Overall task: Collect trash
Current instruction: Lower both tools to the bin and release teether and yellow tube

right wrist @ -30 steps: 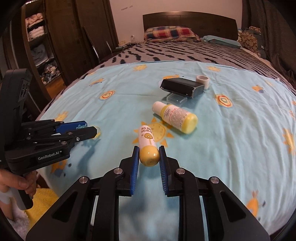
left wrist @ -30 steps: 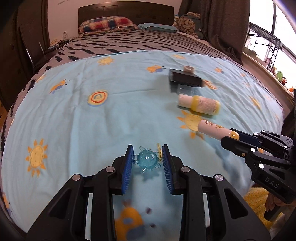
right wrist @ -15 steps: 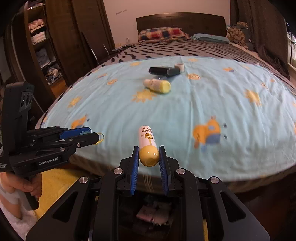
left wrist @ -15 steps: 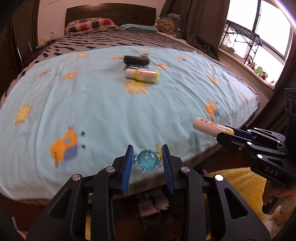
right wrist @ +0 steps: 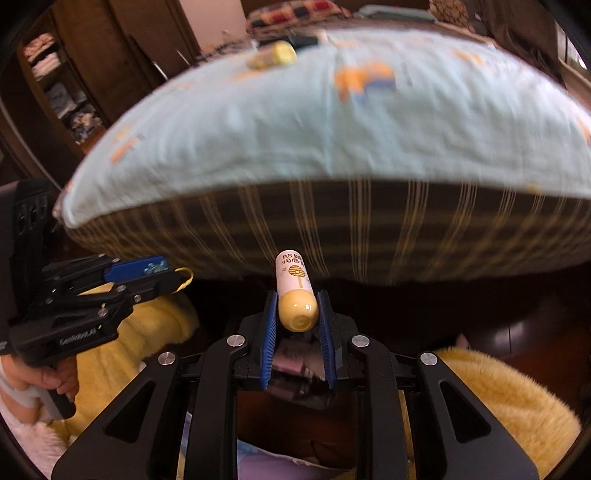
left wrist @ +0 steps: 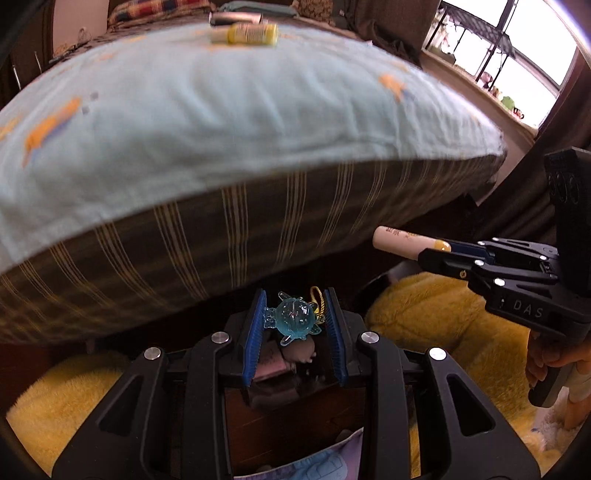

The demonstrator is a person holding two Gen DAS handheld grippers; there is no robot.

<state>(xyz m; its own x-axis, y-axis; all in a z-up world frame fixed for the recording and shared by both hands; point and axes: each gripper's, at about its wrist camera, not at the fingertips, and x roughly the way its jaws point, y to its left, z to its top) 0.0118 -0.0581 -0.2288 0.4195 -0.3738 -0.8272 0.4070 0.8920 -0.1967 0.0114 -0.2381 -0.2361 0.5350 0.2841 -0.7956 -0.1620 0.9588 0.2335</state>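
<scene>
My left gripper (left wrist: 294, 317) is shut on a small translucent blue spiky toy (left wrist: 294, 322) with a yellow loop. It hangs below the bed's edge, over a dark bin (left wrist: 288, 417) holding scraps. My right gripper (right wrist: 296, 314) is shut on a white tube with a yellow cap (right wrist: 294, 293), also over the bin (right wrist: 295, 410). The right gripper with the tube (left wrist: 406, 242) shows at the right of the left wrist view. The left gripper (right wrist: 155, 271) shows at the left of the right wrist view.
The bed with a light blue sheet (left wrist: 221, 122) and striped mattress side (left wrist: 229, 236) fills the upper view. A yellow bottle (left wrist: 245, 34) and a dark case (left wrist: 236, 16) lie far back on it. Yellow fluffy rug (left wrist: 436, 332) flanks the bin.
Both grippers have moved back off the bed and down past its edge, carrying the blue toy and the tube. They now hang over the bin beside the mattress.
</scene>
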